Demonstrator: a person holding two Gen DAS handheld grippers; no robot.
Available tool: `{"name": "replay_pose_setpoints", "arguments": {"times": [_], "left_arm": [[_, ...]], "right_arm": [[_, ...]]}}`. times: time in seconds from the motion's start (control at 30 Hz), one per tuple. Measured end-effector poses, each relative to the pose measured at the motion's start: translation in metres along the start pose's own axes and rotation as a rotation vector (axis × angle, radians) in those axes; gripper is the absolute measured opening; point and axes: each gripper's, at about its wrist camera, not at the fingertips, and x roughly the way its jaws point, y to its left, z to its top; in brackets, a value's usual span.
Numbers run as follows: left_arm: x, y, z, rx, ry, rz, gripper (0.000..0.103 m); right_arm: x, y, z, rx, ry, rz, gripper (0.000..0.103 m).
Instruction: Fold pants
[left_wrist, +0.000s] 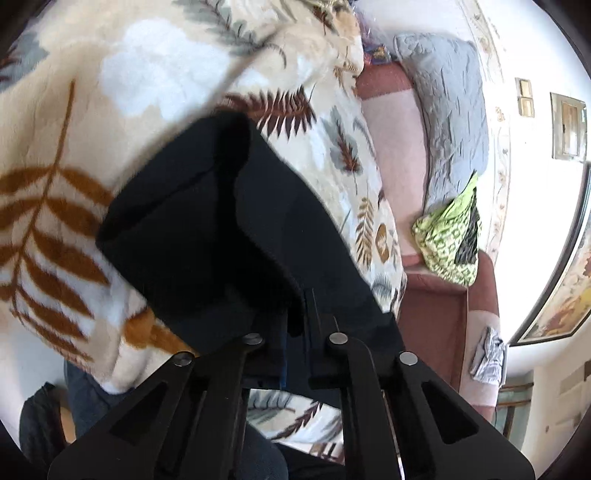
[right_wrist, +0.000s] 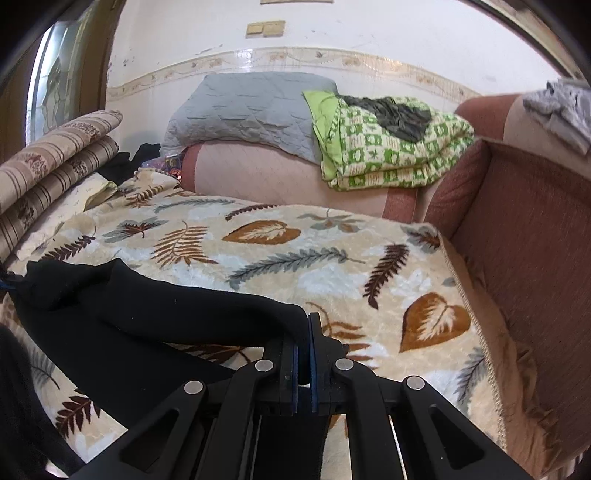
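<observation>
Right wrist: right gripper (right_wrist: 303, 347) level, clamped on black pants (right_wrist: 147, 314).

My matt black plastic right gripper (right_wrist: 303, 345), shiny metal pins; beside it black matt knit cloth pants (right_wrist: 155, 314) on plush, fuzzy leaf-print cream blanket (right_wrist: 295, 240).

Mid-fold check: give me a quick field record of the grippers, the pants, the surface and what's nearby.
left gripper: shut on pants
right gripper: shut on pants
pants: black, stretched between both grippers, partly lifted off the blanket
surface: leaf-print blanket on a sofa
sofa arm: reddish, right of the blanket
nearby: green checked quilt, grey quilted pad, striped cushions
</observation>
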Motion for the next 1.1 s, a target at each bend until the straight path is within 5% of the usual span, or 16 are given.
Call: {"name": "replay_pose_setpoints", "arguments": {"times": [0.23,0.43,0.6,0.73,0.83,0.9,1.03,1.1], "left_arm": [[-0.006,-0.054,0.067,0.092,-0.146,-0.081,0.004],[0.046,-0.067,0.141,0.148,-0.172,0.047,0.004],[0.078,-0.043,0.154,0.117,-0.200,0.095,0.004],[0.087,-0.025,0.155,0.055,-0.227,0.125,0.005],[0.085,-0.021,0.153,0.047,-0.219,0.109,0.007],[0.078,-0.026,0.150,0.057,-0.225,0.100,0.014],[0.056,-0.043,0.134,0.100,-0.280,0.048,0.049],[0.047,-0.050,0.126,0.131,-0.298,0.046,0.053]], "right_arm": [[0.035,-0.028,-0.001,0.120,0.091,0.067,0.004],[0.088,-0.043,0.004,0.164,0.172,0.061,0.004],[0.110,-0.045,0.009,0.155,0.120,0.064,0.005],[0.129,-0.054,0.008,0.156,0.159,-0.024,0.030],[0.123,-0.081,0.004,0.288,0.138,-0.005,0.030],[0.116,-0.101,-0.001,0.386,0.122,0.009,0.030],[0.112,-0.127,-0.022,0.609,0.137,0.250,0.030],[0.119,-0.130,-0.031,0.689,0.173,0.340,0.030]]}}
